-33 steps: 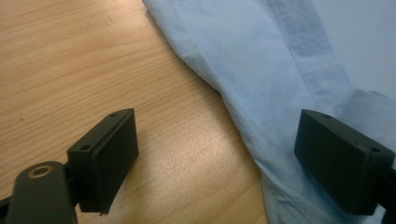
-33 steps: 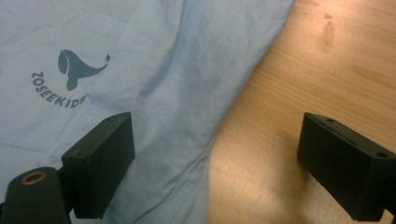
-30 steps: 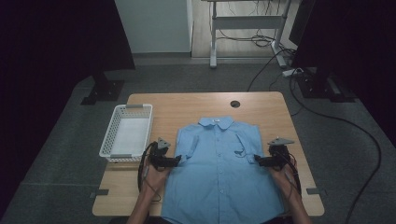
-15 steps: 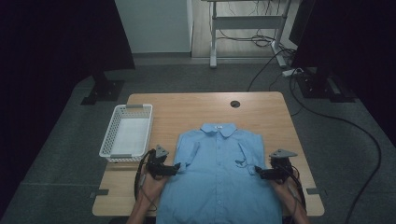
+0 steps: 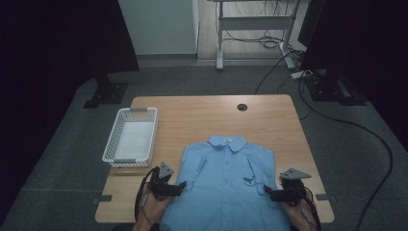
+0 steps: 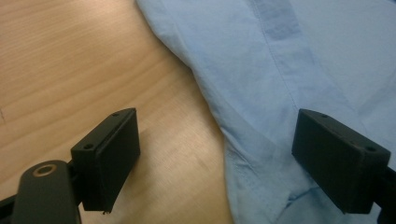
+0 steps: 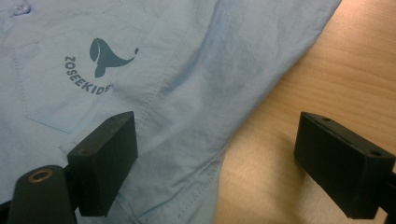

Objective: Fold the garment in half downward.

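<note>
Shirt (image 5: 228, 185) dragged nearer table (image 5: 211, 115) front | both jaws open, empty | grey floor (image 5: 62, 159)

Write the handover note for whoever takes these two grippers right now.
Left gripper: jaws open, straddling the left side edge of the light blue short-sleeved cotton shirt; nothing clamped.
Right gripper: jaws open over the shirt's right side edge, one jaw above cloth, one above wood.
Shirt lies face up, collar away from the person, hem hanging over the near edge of the wooden table. White plastic basket sits at the left, nothing in it.
Done: shirt spread flat. Left: grip both sides, fold, probably into the basket.
</note>
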Demonstrator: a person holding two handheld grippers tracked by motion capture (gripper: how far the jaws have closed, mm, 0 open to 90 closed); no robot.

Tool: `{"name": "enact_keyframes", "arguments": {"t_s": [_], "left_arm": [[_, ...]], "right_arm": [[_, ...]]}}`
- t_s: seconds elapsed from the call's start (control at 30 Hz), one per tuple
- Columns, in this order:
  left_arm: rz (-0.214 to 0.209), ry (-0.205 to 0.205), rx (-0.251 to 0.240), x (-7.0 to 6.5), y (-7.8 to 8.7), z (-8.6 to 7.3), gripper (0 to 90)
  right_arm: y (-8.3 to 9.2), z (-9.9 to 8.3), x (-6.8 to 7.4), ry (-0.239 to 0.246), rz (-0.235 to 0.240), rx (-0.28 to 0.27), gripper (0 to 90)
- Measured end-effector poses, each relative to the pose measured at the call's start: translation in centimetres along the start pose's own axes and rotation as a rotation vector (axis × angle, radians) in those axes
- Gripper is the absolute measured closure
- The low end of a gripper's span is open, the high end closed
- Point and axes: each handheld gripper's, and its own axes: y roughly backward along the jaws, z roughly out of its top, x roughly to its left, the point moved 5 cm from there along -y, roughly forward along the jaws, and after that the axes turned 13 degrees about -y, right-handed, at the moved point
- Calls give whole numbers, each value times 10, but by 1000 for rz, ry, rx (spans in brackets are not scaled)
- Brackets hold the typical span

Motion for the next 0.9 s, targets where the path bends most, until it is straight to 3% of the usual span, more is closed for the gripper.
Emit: {"name": "enact_keyframes", "arguments": {"t_s": [0.1, 0.17, 0.23, 0.43, 0.63, 0.73, 0.9], "left_arm": [[-10, -8, 0, 1, 0, 0, 142], [-15, -7, 8, 2, -1, 2, 144], [3, -8, 12, 7, -1, 7, 141], [-34, -40, -37, 19, -4, 42, 146], [-30, -42, -32, 40, -25, 77, 149], [-31, -17, -13, 53, -40, 81, 175], [-23, -9, 50, 67, -66, 71, 201]], "right_arm": [[1, -1, 0, 5, 7, 4, 134], [2, 1, 1, 10, 15, 26, 182], [3, 6, 1, 28, 30, 40, 187], [5, 35, -7, 31, 31, -23, 198], [-18, 66, -26, 5, 24, -12, 263], [-35, 73, -36, 1, 6, 8, 295], [-53, 77, -48, -7, -10, 30, 344]]}}
